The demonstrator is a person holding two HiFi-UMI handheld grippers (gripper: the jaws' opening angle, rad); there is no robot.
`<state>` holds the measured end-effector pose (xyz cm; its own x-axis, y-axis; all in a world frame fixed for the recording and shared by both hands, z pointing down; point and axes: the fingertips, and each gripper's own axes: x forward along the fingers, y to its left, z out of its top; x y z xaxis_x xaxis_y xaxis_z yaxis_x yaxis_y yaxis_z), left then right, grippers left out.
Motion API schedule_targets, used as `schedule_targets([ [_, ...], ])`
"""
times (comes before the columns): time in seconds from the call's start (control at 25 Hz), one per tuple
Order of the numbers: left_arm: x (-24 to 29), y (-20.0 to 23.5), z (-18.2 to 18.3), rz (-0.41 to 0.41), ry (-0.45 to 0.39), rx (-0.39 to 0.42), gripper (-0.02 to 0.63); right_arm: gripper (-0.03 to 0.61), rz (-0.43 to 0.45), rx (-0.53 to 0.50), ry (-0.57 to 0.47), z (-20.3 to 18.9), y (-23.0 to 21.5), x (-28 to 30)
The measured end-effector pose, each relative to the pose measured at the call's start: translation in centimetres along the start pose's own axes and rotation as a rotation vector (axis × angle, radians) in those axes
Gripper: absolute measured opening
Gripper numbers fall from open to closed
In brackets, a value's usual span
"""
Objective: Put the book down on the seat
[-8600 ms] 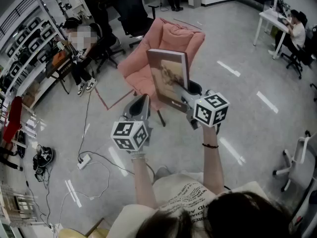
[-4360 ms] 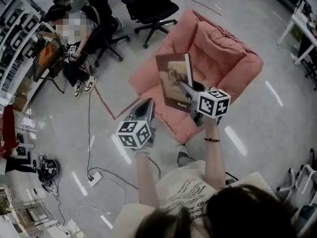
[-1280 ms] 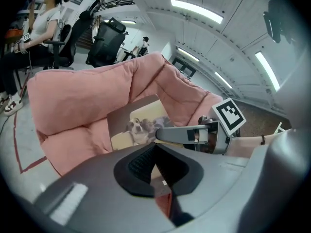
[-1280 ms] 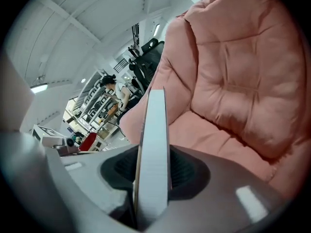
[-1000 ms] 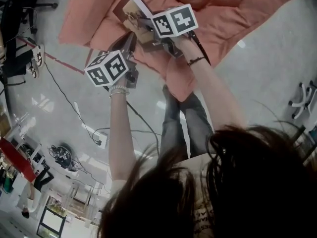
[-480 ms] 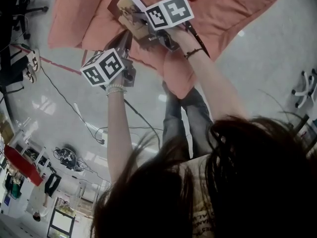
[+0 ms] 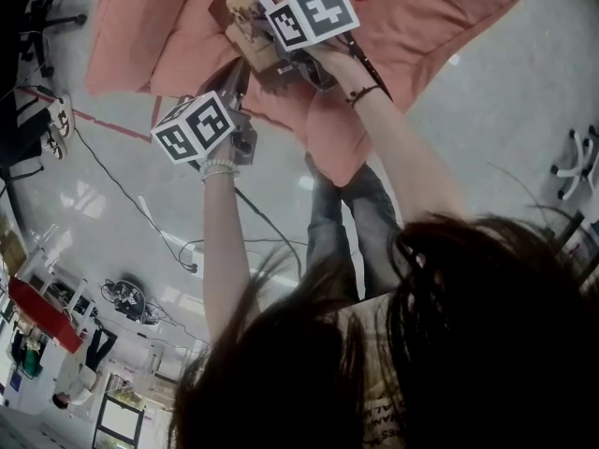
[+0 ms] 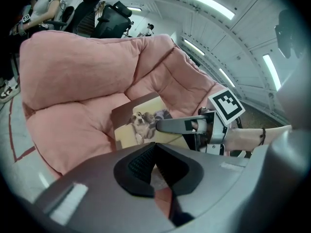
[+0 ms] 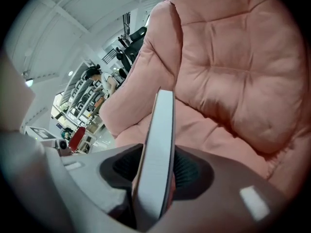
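The book point(image 7: 245, 21), with a dog picture on its cover point(image 8: 141, 123), hangs tilted just over the pink armchair's seat cushion point(image 7: 187, 36), and I cannot tell whether its far corner touches. My right gripper point(image 7: 267, 43) is shut on its near edge. The white page edge point(image 9: 158, 149) stands between the pads, whose jaws have just been opening slightly with the book still between them. In the left gripper view one finger point(image 8: 175, 125) of it lies across the cover. My left gripper point(image 7: 239, 71) hovers at the seat's front edge, shut and holding nothing point(image 8: 154, 147).
The armchair's padded back point(image 9: 233, 57) and arm point(image 8: 63, 67) rise round the seat. A cable point(image 7: 140, 209) and a red tape line point(image 7: 103, 118) run on the floor at the left. Black office chairs point(image 8: 114, 21) stand beyond. My legs point(image 7: 346, 213) touch the seat front.
Over several seconds the book was carried from upright in front of the chair down to its seat. In the last second both grippers sank a little toward the cushion.
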<state>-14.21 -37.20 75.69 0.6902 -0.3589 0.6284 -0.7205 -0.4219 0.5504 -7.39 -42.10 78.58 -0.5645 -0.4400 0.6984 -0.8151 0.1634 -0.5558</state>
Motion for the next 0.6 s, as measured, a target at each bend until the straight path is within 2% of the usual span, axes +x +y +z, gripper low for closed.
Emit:
schedule_targets([
  [0.6, -0.2, -0.8, -1.5, -0.043, 0.007, -0.055, -0.005, 0.238, -0.162, -0.088, 0.025, -1.7, -2.4, -1.3],
])
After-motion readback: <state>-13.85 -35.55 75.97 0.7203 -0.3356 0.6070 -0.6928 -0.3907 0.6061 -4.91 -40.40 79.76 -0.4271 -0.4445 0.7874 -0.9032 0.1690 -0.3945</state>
